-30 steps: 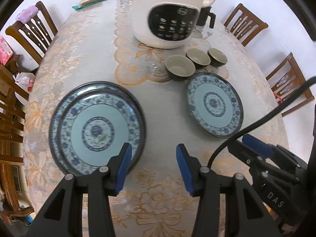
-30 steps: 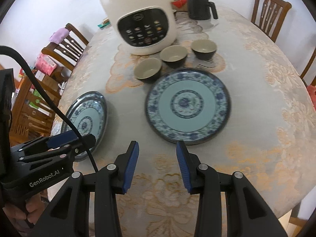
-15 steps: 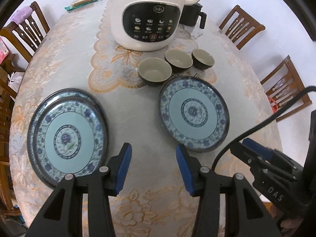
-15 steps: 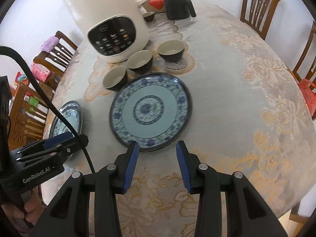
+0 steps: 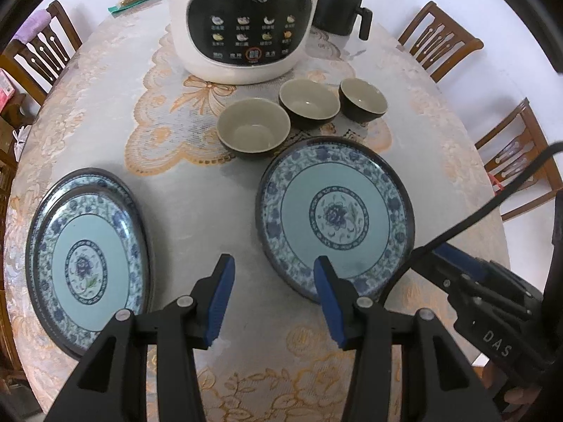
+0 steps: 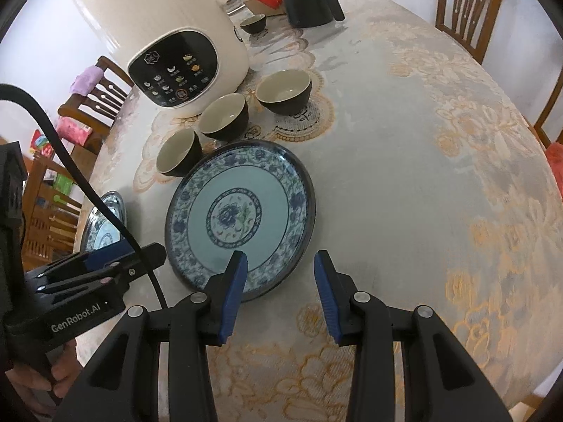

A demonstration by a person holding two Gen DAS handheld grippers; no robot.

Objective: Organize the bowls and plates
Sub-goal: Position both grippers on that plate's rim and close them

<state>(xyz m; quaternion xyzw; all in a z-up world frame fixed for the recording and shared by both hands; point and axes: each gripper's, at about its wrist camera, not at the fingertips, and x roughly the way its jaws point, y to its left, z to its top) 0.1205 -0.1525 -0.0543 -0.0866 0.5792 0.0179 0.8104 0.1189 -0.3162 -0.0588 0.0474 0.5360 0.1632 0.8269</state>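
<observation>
Your left hand-held gripper (image 5: pixel 272 295) and right hand-held gripper (image 6: pixel 279 295) both hover part-open and empty over the lace-covered bench (image 6: pixel 422 176). The single blue-patterned round plate (image 6: pixel 241 216) lies beneath the right one, near three dark bowls (image 5: pixel 254 129); two stacked plates (image 5: pixel 88 260) lie left.

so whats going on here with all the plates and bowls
A person holds a tool in each hand over a dining table. The left tool and right tool are both open and empty, near the single plate. Two plates sit stacked at the left; three bowls wait untouched.
</observation>
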